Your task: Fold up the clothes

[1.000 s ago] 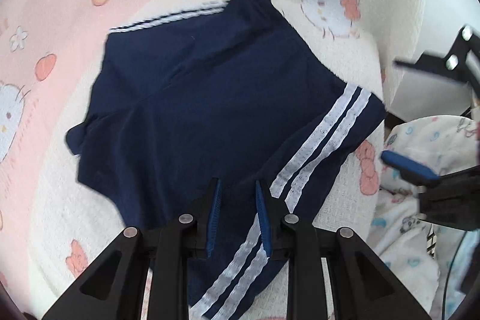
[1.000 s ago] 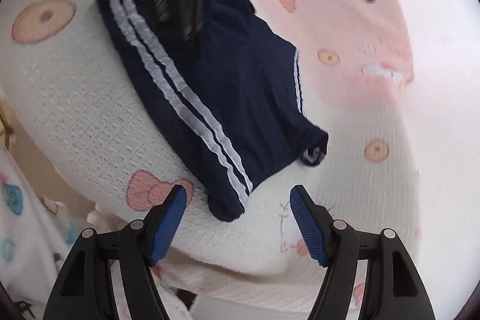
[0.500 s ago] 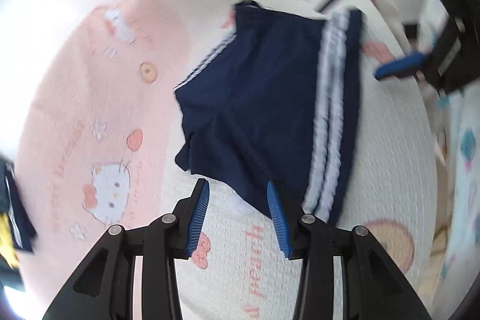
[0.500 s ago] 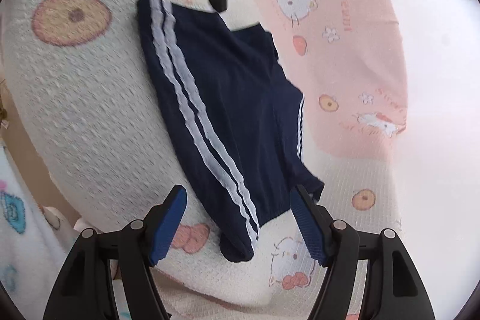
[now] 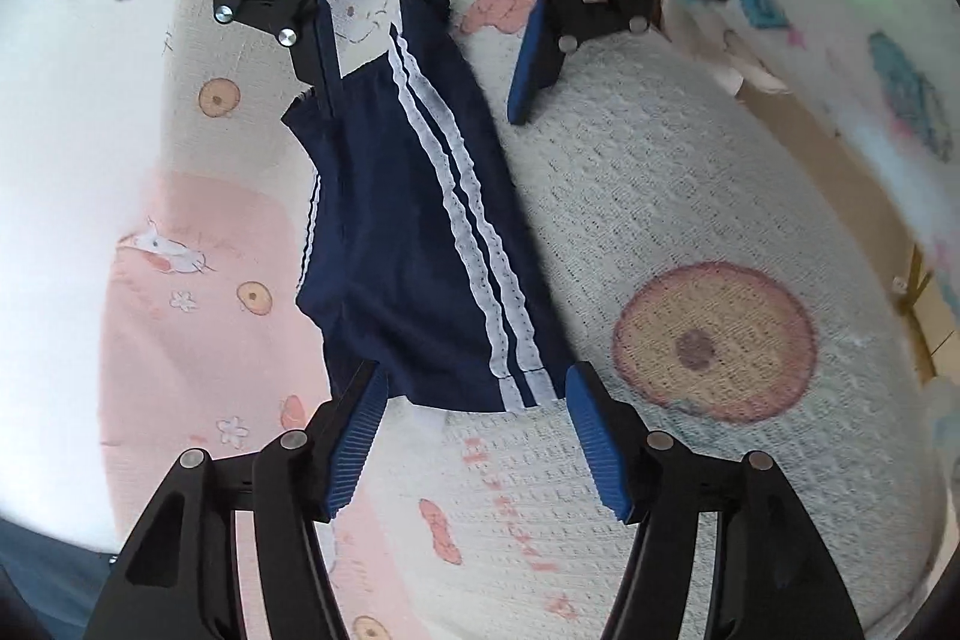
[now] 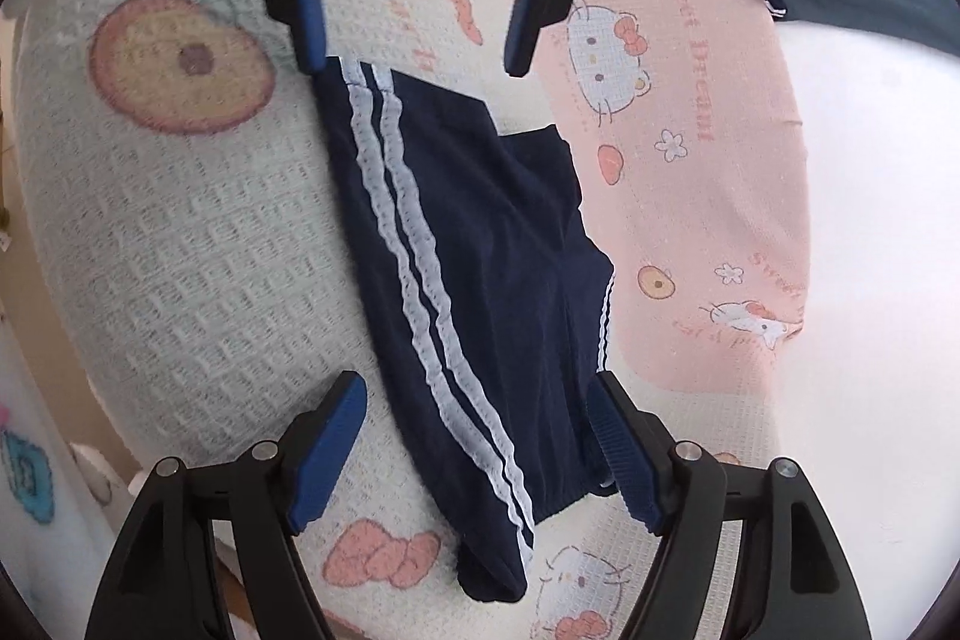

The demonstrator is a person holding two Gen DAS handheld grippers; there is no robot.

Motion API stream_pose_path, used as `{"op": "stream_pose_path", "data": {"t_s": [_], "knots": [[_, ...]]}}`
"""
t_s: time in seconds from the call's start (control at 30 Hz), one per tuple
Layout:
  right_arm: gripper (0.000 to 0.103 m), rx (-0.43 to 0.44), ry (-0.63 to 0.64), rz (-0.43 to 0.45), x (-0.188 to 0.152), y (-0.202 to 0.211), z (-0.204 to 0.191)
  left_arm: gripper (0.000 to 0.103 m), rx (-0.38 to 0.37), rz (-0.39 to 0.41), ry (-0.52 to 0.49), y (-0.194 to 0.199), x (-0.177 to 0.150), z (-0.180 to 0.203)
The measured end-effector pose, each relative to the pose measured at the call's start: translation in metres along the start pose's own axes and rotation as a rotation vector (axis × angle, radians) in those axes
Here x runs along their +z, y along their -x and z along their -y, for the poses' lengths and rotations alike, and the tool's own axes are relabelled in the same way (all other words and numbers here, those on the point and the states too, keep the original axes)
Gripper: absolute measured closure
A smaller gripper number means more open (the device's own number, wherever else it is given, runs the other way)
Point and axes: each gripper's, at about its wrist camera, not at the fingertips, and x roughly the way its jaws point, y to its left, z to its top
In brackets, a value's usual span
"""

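Navy shorts (image 5: pixel 414 244) lie lengthwise between left tool (image 5: pixel 474 436) and right tool (image 6: pixel 474 448).

Daylight is bright and soft, blowing out to white left of the navy shorts (image 5: pixel 420 244) in the left wrist view and right of them in the right wrist view. Fisheye bending and blur grow toward the black rims; shadows are faint.

We hold our left gripper (image 5: pixel 474 436), black-framed with ribbed blue pads, with its jaws spread wide and nothing between them. Our right gripper (image 6: pixel 474 454), of the same black-and-blue build, faces it from the opposite side, jaws likewise wide apart and empty. The two point toward each other, well apart.
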Motion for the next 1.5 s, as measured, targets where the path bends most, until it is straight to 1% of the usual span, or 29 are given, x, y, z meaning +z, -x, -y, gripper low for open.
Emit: {"op": "stream_pose_path", "data": {"t_s": [0.03,0.1,0.17,0.23,0.3,0.37,0.47,0.5,0.53,0.57,0.6,0.63,0.67,0.73,0.8,0.87,0.97,1.03,1.1,1.17,1.23,1.33,1.4,1.43,1.5], "knots": [[0.027,-0.003,-0.003,0.012,0.002,-0.003,0.0,0.044,-0.009,0.004,0.009,0.002,0.0,-0.001],[0.027,-0.019,0.015,0.036,0.005,-0.009,-0.002,0.044,-0.001,-0.004,0.016,0.003,-0.001,0.0],[0.027,-0.029,0.049,0.061,0.009,-0.009,-0.005,0.044,-0.005,-0.023,0.014,-0.013,-0.004,0.001],[0.022,-0.033,0.056,0.072,0.01,-0.01,-0.003,0.044,-0.005,-0.028,0.029,-0.018,-0.004,0.003],[0.021,-0.032,0.043,0.076,0.01,-0.01,-0.001,0.043,-0.004,-0.02,0.054,-0.019,-0.002,0.001],[0.021,-0.045,0.029,0.061,0.011,-0.011,0.001,0.043,-0.011,-0.017,0.076,-0.019,0.001,-0.003],[0.021,-0.108,-0.008,0.029,0.012,-0.012,0.009,0.043,0.006,-0.008,0.063,-0.017,0.004,-0.001],[0.024,-0.108,-0.028,0.023,0.013,-0.012,0.013,0.043,0.013,-0.003,0.056,-0.016,0.005,0.0],[0.029,-0.084,-0.052,0.017,0.013,-0.012,0.017,0.043,0.022,0.0,0.052,-0.017,0.006,0.0],[0.06,-0.041,-0.074,0.004,0.014,-0.014,0.02,0.042,0.032,0.004,0.047,-0.018,0.007,0.001],[0.098,0.009,-0.091,-0.017,0.015,-0.015,0.021,0.042,0.041,0.006,0.045,-0.019,0.008,0.001],[0.103,0.053,-0.095,-0.032,0.016,-0.017,0.021,0.042,0.057,0.012,0.046,-0.02,0.01,0.001],[0.103,0.092,-0.089,-0.044,0.017,-0.019,0.018,0.042,0.077,0.02,0.045,-0.021,0.011,0.002],[0.103,0.132,-0.064,-0.058,0.018,-0.023,0.007,0.042,0.11,0.034,0.036,-0.026,0.014,0.006],[0.103,0.126,-0.068,-0.061,0.019,-0.023,0.001,0.042,0.142,0.045,0.014,-0.025,0.015,0.011],[0.103,0.128,-0.112,-0.069,0.021,-0.021,0.005,0.042,0.148,0.038,0.004,-0.026,0.018,0.012],[0.103,0.124,-0.179,-0.07,0.023,-0.019,0.015,0.042,0.136,0.022,0.038,-0.029,0.021,0.007],[0.103,0.111,-0.192,-0.067,0.024,-0.018,0.019,0.041,0.125,0.012,0.068,-0.032,0.023,0.002],[0.103,0.099,-0.193,-0.076,0.022,-0.018,0.022,0.037,0.144,0.014,0.078,-0.035,0.026,-0.002],[0.103,0.088,-0.19,-0.086,0.021,-0.017,0.025,0.035,0.159,0.011,0.071,-0.038,0.03,-0.002],[0.103,0.087,-0.195,-0.089,0.018,-0.016,0.028,0.035,0.153,0.004,0.066,-0.038,0.033,-0.004],[0.103,0.086,-0.201,-0.085,0.014,-0.016,0.032,0.035,0.145,0.028,0.037,-0.037,0.029,-0.004],[0.103,0.096,-0.2,-0.077,0.012,-0.023,0.038,0.036,0.136,0.035,0.022,-0.038,0.025,-0.004],[0.102,0.103,-0.199,-0.071,0.011,-0.023,0.039,0.039,0.132,0.038,0.015,-0.038,0.023,-0.004],[0.095,0.096,-0.179,-0.069,0.011,-0.023,0.036,0.04,0.104,0.035,0.043,-0.04,0.022,-0.009]]}}
